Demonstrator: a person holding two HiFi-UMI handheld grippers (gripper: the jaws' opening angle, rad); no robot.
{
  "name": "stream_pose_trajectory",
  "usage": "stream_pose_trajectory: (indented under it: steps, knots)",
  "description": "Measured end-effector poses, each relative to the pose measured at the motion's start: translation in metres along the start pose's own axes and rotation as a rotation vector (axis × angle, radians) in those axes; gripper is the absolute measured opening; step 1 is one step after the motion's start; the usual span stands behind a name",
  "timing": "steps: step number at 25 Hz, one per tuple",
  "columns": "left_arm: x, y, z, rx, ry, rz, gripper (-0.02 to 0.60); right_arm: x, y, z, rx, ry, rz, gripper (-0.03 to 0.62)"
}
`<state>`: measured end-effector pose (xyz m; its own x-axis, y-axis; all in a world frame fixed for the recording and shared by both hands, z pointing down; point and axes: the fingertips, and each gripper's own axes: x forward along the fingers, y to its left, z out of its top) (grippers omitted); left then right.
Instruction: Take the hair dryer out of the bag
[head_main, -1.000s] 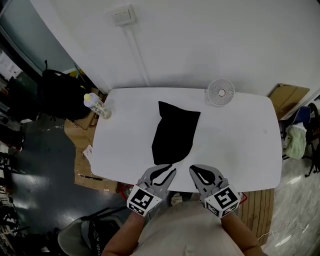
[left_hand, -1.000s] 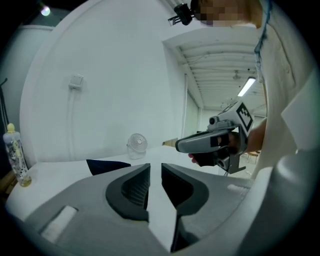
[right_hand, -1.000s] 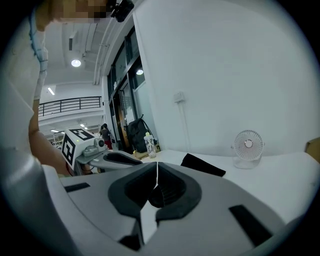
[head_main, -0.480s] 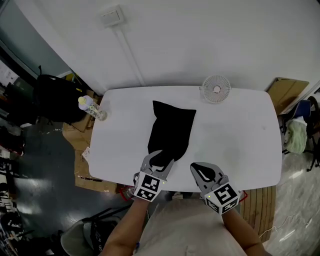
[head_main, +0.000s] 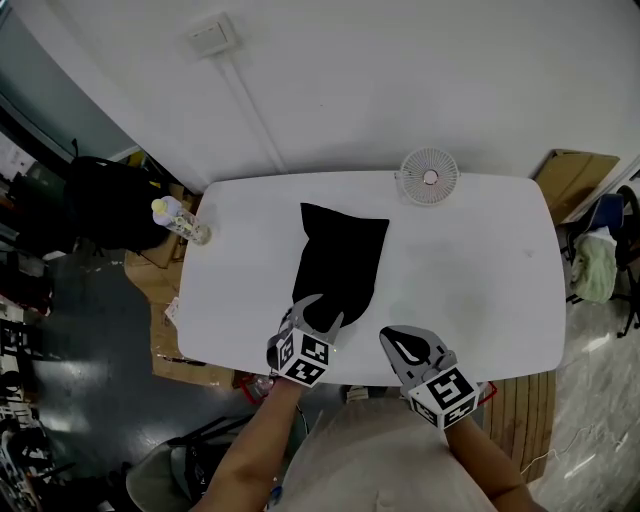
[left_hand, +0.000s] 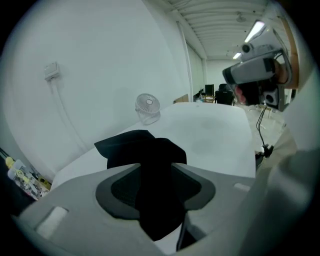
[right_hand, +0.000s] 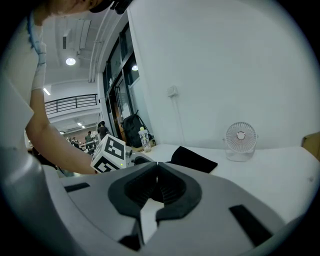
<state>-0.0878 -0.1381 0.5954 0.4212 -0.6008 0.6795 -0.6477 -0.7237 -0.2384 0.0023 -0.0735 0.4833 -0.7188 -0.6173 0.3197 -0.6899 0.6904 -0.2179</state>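
A black cloth bag (head_main: 340, 255) lies flat on the white table (head_main: 480, 270), its near end toward me. No hair dryer shows; what the bag holds is hidden. My left gripper (head_main: 320, 312) has just been opening its jaws and now stands open, tilted down over the bag's near end. In the left gripper view the bag (left_hand: 140, 150) fills the gap of the left gripper (left_hand: 156, 167), and the pads do not clearly press it. My right gripper (head_main: 385, 334) hovers shut and empty at the table's near edge, right of the bag; the right gripper (right_hand: 157, 167) sees the bag (right_hand: 195, 159) ahead.
A small white fan (head_main: 428, 178) stands at the table's far edge. A bottle (head_main: 178, 218) sits at the far left corner. Off the table are a black backpack (head_main: 110, 200) on the left and a cardboard box (head_main: 570, 185) on the right.
My left gripper has opened, dropped and moved forward onto the bag's near end. The right gripper has hardly shifted and stays shut.
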Motion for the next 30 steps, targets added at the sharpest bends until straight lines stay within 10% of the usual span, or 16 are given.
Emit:
stream_pose_trajectory:
  steps: [5,8,30]
  knots:
    - [0.014,0.01,-0.011,0.029,0.09,0.038,0.158,-0.001,-0.002,-0.004,0.012,0.009,0.001,0.018]
    - [0.011,0.018,-0.007,0.014,0.091,0.045,0.035,-0.001,-0.004,-0.005,0.018,0.008,-0.002,0.018]
    - [-0.051,0.034,0.081,-0.184,-0.09,-0.241,0.028,0.01,0.003,-0.004,0.031,0.016,0.021,0.018]
